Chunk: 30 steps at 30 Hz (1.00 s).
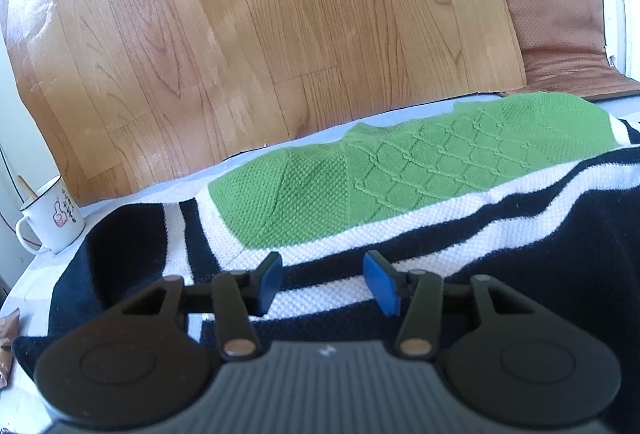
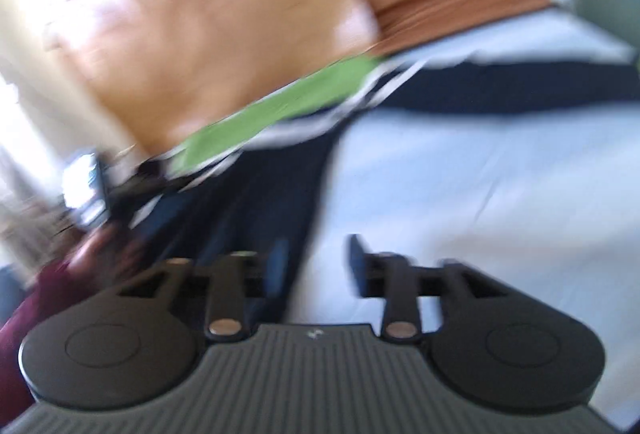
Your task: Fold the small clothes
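Observation:
A small knitted sweater with a green panel, white stripes and navy bands lies on a pale blue sheet. My left gripper is open and empty, its blue pads just above the navy and white stripes. The right wrist view is blurred by motion. There the sweater runs from the middle left to the upper right, with a navy part reaching down to my right gripper. The right gripper is open and empty, over the sheet at the navy edge.
A white enamel mug with a spoon stands at the left on the sheet. A wooden board rises behind the sweater. A brown cushion lies at the back right. A dark red sleeve shows at the lower left.

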Tool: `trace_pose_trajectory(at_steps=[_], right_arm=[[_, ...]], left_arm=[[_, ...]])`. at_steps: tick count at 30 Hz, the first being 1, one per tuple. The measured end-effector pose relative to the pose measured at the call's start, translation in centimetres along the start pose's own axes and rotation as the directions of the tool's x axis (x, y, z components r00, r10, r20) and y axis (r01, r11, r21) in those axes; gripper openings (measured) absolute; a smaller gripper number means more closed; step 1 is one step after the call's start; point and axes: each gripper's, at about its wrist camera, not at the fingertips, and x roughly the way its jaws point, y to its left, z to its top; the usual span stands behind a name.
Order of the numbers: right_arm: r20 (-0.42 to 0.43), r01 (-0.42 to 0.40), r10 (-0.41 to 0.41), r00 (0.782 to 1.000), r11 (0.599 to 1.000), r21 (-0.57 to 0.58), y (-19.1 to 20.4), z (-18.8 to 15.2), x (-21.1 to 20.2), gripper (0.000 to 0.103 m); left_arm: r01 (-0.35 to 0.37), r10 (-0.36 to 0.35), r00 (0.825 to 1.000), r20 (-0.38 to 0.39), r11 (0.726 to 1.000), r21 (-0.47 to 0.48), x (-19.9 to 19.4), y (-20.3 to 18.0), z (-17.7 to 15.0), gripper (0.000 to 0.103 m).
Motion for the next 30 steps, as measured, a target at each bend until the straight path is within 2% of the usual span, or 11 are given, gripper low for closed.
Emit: trace_pose_trajectory(at_steps=[4, 7, 8, 9, 11, 13, 16, 20, 24, 26, 30], right_arm=[[-0.031, -0.134, 0.136, 0.99, 0.988, 0.072, 0.2, -4.0, -0.2, 0.055], [-0.013, -0.204, 0.206, 0.978, 0.974, 0.103, 1.2, -4.7, 0.6, 0.052], [-0.04, -0.217, 0.221, 0.974, 0.972, 0.093, 1.9, -4.8, 1.2, 0.045], [-0.098, -0.223, 0.229, 0.968, 0.972, 0.072, 2.8, -4.8, 2.1, 0.023], [-0.157, -0.178, 0.173, 0.972, 0.984, -0.016, 4.8, -4.5, 2.2, 0.013], [-0.138, -0.131, 0.121, 0.983, 0.989, -0.065, 5.3, -3.1, 0.4, 0.011], [-0.107, 0.015, -0.023, 0.994, 0.997, -0.078, 4.6, -1.4, -2.8, 0.01], [-0.193, 0.17, -0.188, 0.963, 0.979, -0.109, 3.2, -2.8, -1.9, 0.009], [-0.188, 0.16, -0.199, 0.962, 0.966, -0.203, 3.6, -1.6, -2.7, 0.017], [-0.123, 0.207, -0.237, 0.964, 0.954, -0.217, 3.2, -0.1, -4.2, 0.02], [-0.002, 0.193, -0.197, 0.98, 0.965, -0.177, 3.2, 3.0, -5.3, 0.02]], left_arm=[[0.02, -0.02, 1.0, -0.005, 1.0, 0.012, -0.1, -0.1, -0.1, 0.05], [0.034, -0.034, 0.999, -0.011, 0.999, 0.013, -0.3, 0.1, -0.3, 0.052], [0.031, -0.031, 0.999, -0.01, 0.999, 0.017, -0.5, 0.1, -0.4, 0.053], [0.027, -0.026, 1.0, -0.007, 0.999, 0.023, -0.7, 0.2, -0.6, 0.055], [0.014, -0.014, 1.0, -0.001, 0.999, 0.034, -1.1, 0.3, -0.9, 0.057], [-0.001, 0.001, 1.0, 0.001, 0.999, 0.036, -1.4, 0.4, -1.2, 0.058], [-0.006, 0.006, 1.0, -0.003, 1.0, 0.024, -1.8, 0.7, -1.6, 0.058], [-0.01, 0.01, 1.0, 0.001, 0.999, 0.038, -2.3, 0.6, -2.0, 0.058], [-0.004, 0.003, 1.0, 0.011, 0.998, 0.059, -3.3, 0.7, -2.8, 0.058], [0.009, -0.01, 1.0, 0.012, 0.998, 0.07, -4.0, 0.9, -3.4, 0.058], [0.028, -0.033, 0.998, 0.048, 0.995, 0.096, -6.2, 0.8, -4.9, 0.059]])
